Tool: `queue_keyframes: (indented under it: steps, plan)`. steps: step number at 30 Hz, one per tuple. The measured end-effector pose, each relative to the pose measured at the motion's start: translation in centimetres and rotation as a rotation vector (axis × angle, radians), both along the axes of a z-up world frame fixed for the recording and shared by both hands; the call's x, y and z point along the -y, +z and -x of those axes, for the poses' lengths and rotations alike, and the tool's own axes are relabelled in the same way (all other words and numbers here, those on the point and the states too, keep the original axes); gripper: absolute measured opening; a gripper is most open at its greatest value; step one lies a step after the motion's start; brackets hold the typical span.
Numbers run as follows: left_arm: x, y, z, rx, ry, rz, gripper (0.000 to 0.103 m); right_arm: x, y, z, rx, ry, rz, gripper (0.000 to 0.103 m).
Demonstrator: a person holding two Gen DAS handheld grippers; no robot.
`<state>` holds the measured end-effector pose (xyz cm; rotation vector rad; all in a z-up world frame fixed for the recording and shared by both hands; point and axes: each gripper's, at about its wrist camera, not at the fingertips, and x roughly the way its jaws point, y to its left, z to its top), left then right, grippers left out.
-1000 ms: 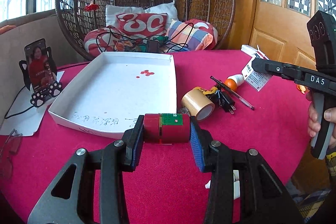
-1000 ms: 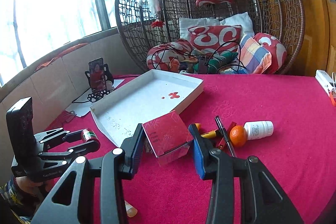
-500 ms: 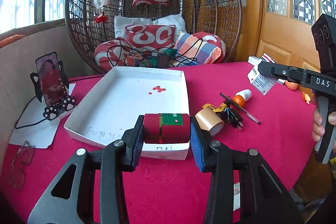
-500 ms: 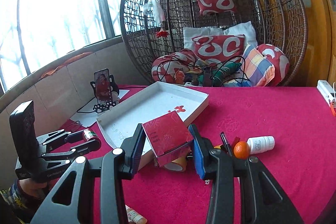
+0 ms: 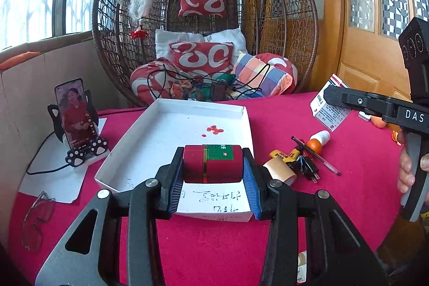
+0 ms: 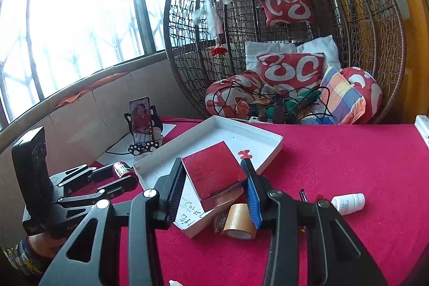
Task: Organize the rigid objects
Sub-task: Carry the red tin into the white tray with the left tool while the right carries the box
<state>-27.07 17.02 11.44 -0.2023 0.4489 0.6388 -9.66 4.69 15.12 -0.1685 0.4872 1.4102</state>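
My left gripper (image 5: 213, 176) is shut on a red cylindrical can (image 5: 213, 164) with a green label, held above the near edge of the white shallow box (image 5: 171, 130). My right gripper (image 6: 214, 188) is shut on a red square box (image 6: 214, 172), tilted, held above the near corner of the white box (image 6: 222, 137). The left gripper with the can (image 6: 123, 169) shows at the left of the right wrist view. The right gripper's body (image 5: 388, 109) shows at the right of the left wrist view.
On the red tablecloth right of the white box lie a tape roll (image 5: 280, 170), a plug, a pen (image 5: 316, 156), an orange (image 5: 313, 146) and a white bottle (image 6: 348, 203). A phone on a stand (image 5: 76, 122) and glasses (image 5: 37, 219) are at left. A wicker chair stands behind.
Both grippers have risen and moved toward the white box while keeping their hold; the can and the red box now hang over the box's near edge.
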Motion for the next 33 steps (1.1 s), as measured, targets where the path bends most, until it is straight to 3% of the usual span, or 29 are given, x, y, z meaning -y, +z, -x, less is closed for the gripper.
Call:
queue_keyframes:
  steps: [5, 9, 14, 18, 24, 30, 31, 32, 33]
  plan:
    - [-2.4, 0.4, -0.7, 0.008, 0.032, 0.012, 0.04, -2.0, 0.0, 0.1, -0.003, 0.021, 0.024, 0.042]
    - [-6.4, 0.1, -2.3, 0.023, 0.057, 0.107, 0.04, -4.4, -0.1, -0.1, -0.038, 0.034, 0.046, 0.042]
    - [-11.5, -0.9, -4.1, 0.001, 0.142, 0.147, 0.04, -8.2, -0.8, -0.4, -0.077, 0.032, 0.096, 0.042]
    - [-14.7, -2.8, -4.7, -0.008, 0.191, 0.254, 0.04, -11.7, -2.4, -0.6, -0.107, 0.028, 0.15, 0.042]
    - [-15.9, -4.7, -4.9, -0.009, 0.217, 0.313, 0.04, -15.1, -6.0, -0.2, -0.144, 0.037, 0.225, 0.042]
    - [-16.4, -5.7, -4.7, -0.023, 0.251, 0.319, 0.041, -16.7, -8.1, 0.0, -0.161, 0.024, 0.267, 0.043]
    - [-16.5, -5.7, -4.5, -0.02, 0.254, 0.326, 0.044, -16.6, -8.2, -0.1, -0.16, 0.013, 0.261, 0.043]
    - [-16.5, -5.8, -4.4, -0.016, 0.261, 0.331, 0.059, -16.5, -8.2, -0.3, -0.162, 0.002, 0.25, 0.045]
    - [-16.5, -5.7, -4.1, -0.004, 0.27, 0.33, 0.073, -16.3, -8.0, -0.5, -0.164, -0.009, 0.237, 0.061]
